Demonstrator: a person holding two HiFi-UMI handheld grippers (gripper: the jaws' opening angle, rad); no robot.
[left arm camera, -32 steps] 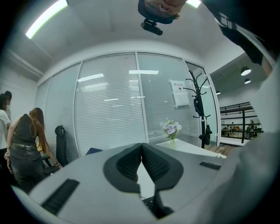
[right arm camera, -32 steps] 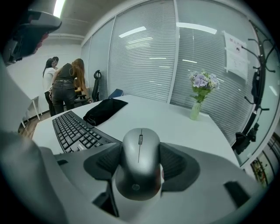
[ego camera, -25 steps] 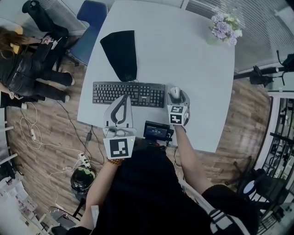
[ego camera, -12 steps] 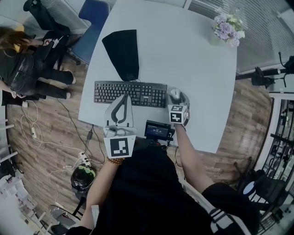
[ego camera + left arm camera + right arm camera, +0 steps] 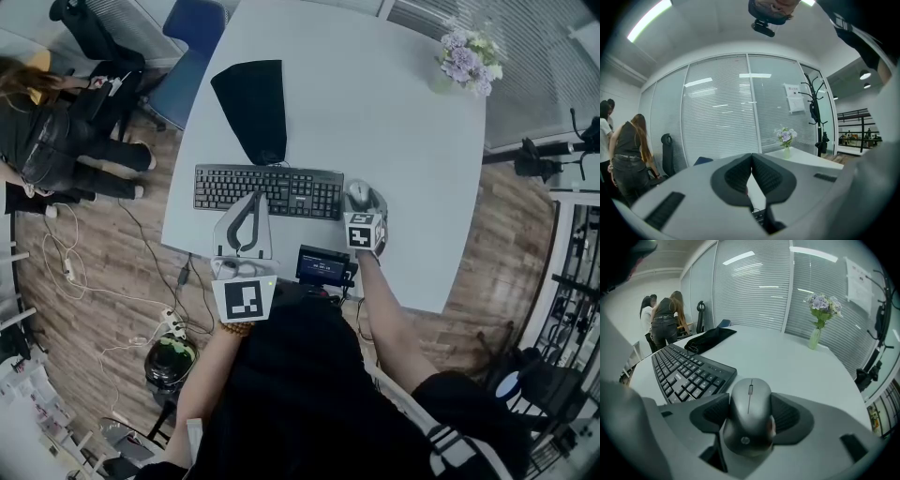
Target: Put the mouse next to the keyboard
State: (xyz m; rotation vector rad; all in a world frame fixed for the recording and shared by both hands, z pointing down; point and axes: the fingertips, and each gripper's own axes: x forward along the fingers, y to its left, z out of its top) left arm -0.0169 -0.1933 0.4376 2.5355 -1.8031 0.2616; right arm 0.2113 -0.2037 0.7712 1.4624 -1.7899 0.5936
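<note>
A grey mouse sits between the ribbed pads of my right gripper, which is shut on its sides. In the head view the mouse and right gripper are just off the right end of the black keyboard, low over the white table. I cannot tell if the mouse touches the tabletop. The keyboard lies to the mouse's left. My left gripper hovers by the keyboard's front edge; in its own view the left gripper is shut, with nothing in it.
A black cloth pouch lies behind the keyboard. A vase of purple flowers stands at the table's far right corner. A small screen device sits at the near table edge. People stand by chairs at the left.
My right gripper, with the mouse in it, has sunk a little toward the table beside the keyboard's right end. The left gripper has stayed put.
</note>
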